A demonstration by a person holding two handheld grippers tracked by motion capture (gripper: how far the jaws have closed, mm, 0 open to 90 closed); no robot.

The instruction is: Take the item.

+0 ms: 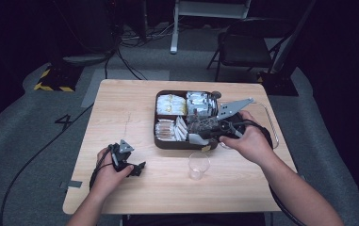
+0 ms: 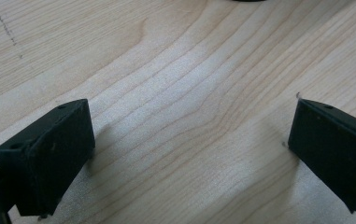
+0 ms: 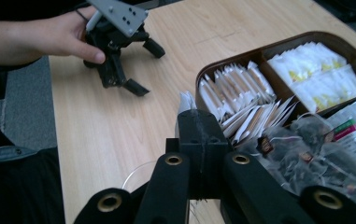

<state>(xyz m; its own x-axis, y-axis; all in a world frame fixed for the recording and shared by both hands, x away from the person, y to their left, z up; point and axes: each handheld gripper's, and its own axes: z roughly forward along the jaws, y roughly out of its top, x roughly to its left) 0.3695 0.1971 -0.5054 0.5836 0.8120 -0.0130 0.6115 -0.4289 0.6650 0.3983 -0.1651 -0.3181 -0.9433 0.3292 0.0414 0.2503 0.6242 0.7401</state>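
A brown compartment tray (image 1: 157, 141) (image 3: 259, 51) holds rows of white sachets (image 1: 170, 104) (image 3: 234, 91) and clear-wrapped tea bags (image 1: 200, 123) (image 3: 306, 154). My right gripper (image 1: 199, 136) (image 3: 196, 119) hangs over the tray's front right part, shut, with the edge of a white sachet (image 3: 185, 101) sticking out past its tips. A clear plastic cup (image 1: 199, 165) (image 3: 136, 175) stands on the table just in front of the tray. My left gripper (image 1: 137, 169) (image 2: 189, 140) (image 3: 145, 67) rests on the wood at the front left, open, with nothing between its jaws.
The wooden table (image 1: 120, 113) has bare wood left of the tray. A black folding chair (image 1: 243, 47) and a white stand (image 1: 175, 28) are behind the table. Cables (image 1: 40, 150) run over the grey floor at the left.
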